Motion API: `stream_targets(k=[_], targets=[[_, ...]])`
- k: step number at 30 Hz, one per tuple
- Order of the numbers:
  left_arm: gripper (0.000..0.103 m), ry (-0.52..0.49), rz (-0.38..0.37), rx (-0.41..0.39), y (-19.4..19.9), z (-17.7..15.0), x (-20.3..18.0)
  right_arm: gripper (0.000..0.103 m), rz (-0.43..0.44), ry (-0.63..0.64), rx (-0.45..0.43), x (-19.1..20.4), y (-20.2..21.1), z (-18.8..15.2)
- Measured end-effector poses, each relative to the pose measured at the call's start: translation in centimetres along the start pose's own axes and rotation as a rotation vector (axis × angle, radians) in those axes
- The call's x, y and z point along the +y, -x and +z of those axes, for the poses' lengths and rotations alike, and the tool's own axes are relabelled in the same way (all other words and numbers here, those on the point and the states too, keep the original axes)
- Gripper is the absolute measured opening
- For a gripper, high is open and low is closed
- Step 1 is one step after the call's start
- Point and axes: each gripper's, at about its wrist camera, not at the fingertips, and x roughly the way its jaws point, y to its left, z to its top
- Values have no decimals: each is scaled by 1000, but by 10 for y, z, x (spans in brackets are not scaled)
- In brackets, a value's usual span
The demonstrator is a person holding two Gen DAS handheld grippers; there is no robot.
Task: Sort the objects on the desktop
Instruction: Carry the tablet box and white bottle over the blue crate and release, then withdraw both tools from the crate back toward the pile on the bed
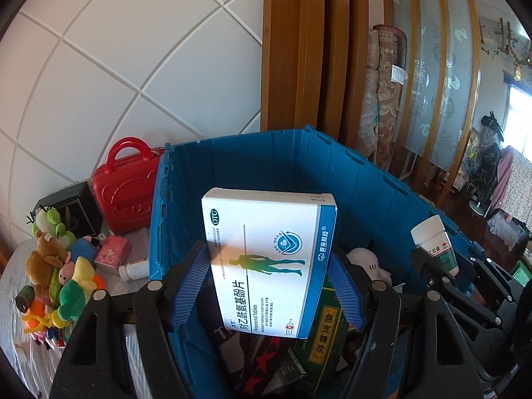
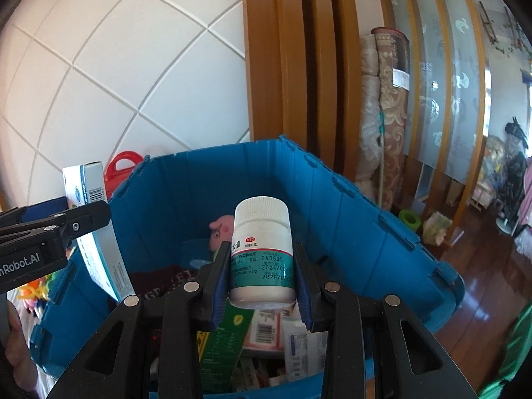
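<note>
My left gripper (image 1: 267, 252) is shut on a white and blue medicine box (image 1: 266, 266), held upright over the open blue crate (image 1: 299, 163). My right gripper (image 2: 262, 247) is shut on a white pill bottle (image 2: 262, 249) with a teal label, cap up, also above the crate (image 2: 186, 193). In the left wrist view the right gripper (image 1: 445, 259) and its bottle (image 1: 434, 237) show at the right. In the right wrist view the medicine box (image 2: 88, 186) stands at the left, with one of the left gripper's fingers (image 2: 83, 219) in front of it.
The crate holds a green box (image 1: 322, 332), a pink pig toy (image 2: 221, 229) and several small cartons (image 2: 266, 329). Left of it lie a red case (image 1: 126, 186), plush toys (image 1: 56, 266), a pink pack (image 1: 111, 252) and a small white bottle (image 1: 133, 269). Wooden posts (image 1: 299, 50) rise behind.
</note>
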Motion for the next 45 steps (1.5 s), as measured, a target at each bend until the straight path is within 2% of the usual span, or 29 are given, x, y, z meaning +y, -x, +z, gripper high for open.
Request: stream_targets(k=[3,5,12,14,15,16,17,18,19,22,30,36,41,45], targets=[[72,-15,34,23,-6,-3,-7,34,8,-2,10,-5,-6,0],[81,-15,41,13,-5,-5,-10,34,13,-4,13,-7,-9,-1],[91,3,45,-20,-1,-7,-13,34,7,3,29,-7,-14,-5],[93,8,43,-18,-3,-8,-11,37,1,6,29,-5,-13,-6],[94,10,42,-15,-4,-9,-11,42,-5,5,30,-5,-13,-6],[96,10,40,-12,-4,-9,-11,61,-14,5,31,-5,-13,-6],[96,9,40,-9,-5,-10,-11,87,-28,6,31,-5,-12,-5],[97,6,46,-6,-5,-10,-11,99,-47,8,26,-5,-12,-5],[97,3,58,-1,-6,-10,-13,103,-58,12,18,-4,-10,-5],[98,-7,101,18,-7,-10,-15,103,-88,22,25,-4,-10,-4],[98,22,96,1,0,-14,3,103,-101,8,27,-4,-4,-3],[98,39,71,-68,22,-13,17,103,-100,19,3,5,9,0],[98,21,92,-132,45,-16,30,103,-72,31,-15,21,21,1],[98,41,120,-132,56,-21,49,103,-39,57,-30,43,29,2]])
